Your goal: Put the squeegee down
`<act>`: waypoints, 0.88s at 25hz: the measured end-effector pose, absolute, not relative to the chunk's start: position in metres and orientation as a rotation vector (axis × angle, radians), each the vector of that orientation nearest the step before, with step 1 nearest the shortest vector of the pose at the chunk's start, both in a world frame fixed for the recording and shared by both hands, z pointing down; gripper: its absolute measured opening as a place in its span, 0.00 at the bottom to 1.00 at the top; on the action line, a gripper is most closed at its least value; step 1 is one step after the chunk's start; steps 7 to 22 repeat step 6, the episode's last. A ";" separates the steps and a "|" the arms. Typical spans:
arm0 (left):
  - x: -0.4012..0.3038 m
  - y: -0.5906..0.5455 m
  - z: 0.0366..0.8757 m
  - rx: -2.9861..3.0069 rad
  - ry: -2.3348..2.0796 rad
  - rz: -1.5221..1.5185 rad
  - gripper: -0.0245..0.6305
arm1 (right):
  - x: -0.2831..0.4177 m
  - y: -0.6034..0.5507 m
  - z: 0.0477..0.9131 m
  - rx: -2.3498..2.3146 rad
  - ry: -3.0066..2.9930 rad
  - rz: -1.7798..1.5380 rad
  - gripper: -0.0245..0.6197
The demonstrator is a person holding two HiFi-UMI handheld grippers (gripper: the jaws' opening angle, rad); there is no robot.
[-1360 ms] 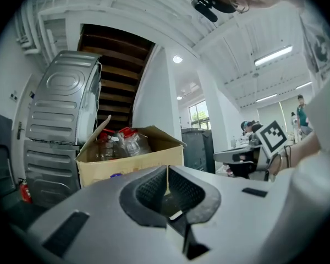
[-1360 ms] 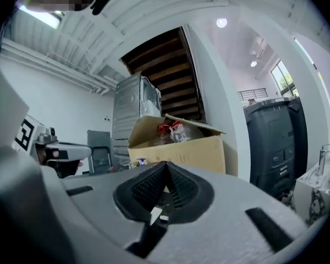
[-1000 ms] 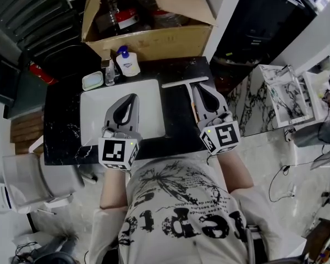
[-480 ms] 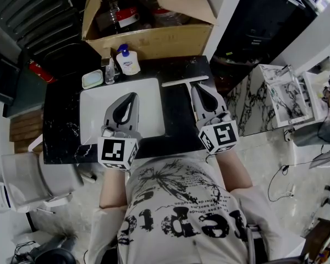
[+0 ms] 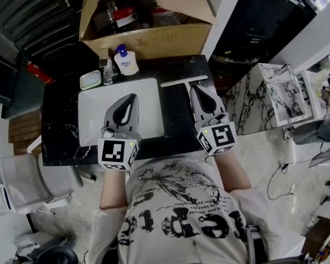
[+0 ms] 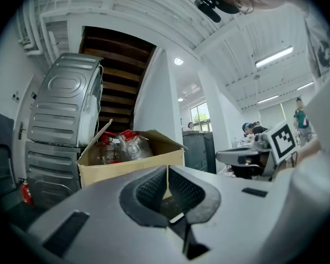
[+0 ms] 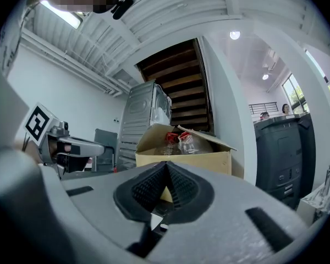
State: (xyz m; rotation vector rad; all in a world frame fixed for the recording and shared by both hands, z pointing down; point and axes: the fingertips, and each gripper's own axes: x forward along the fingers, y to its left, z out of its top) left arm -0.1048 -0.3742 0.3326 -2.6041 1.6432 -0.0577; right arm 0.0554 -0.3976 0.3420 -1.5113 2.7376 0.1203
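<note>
The right gripper (image 5: 196, 87) is seen with its jaws closed fully together; in the right gripper view (image 7: 166, 164) the ribbed pads meet at the tips and nothing is held between them. The left gripper (image 5: 133, 95) is likewise shown closed and empty, with only a thin slit left between the pads in the left gripper view (image 6: 166, 169).

The squeegee (image 5: 184, 82) is laid flat on the black marble table (image 5: 60, 120). Its pale blade is placed crosswise just ahead of the right gripper's tips, while its handle is hidden beneath that gripper, so contact cannot be judged.

Both grippers are held level and side by side, well apart, and are pointed away from the person towards a cardboard box (image 5: 148, 40) at the far edge of the table. The left gripper is held over a white board (image 5: 93, 120) lying on the table. Both forearms are stretched forward from the body, with the marker cubes nearest the person.
</note>
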 end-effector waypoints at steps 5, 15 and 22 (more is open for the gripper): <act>-0.106 -0.375 0.333 -2.609 1.641 -0.061 0.06 | 0.053 -0.398 0.342 -1.512 2.736 0.113 0.02; -0.105 -0.376 0.332 -2.609 1.639 -0.060 0.06 | 0.053 -0.398 0.342 -1.513 2.737 0.115 0.02; -0.105 -0.376 0.332 -2.609 1.639 -0.060 0.06 | 0.053 -0.398 0.342 -1.513 2.737 0.115 0.02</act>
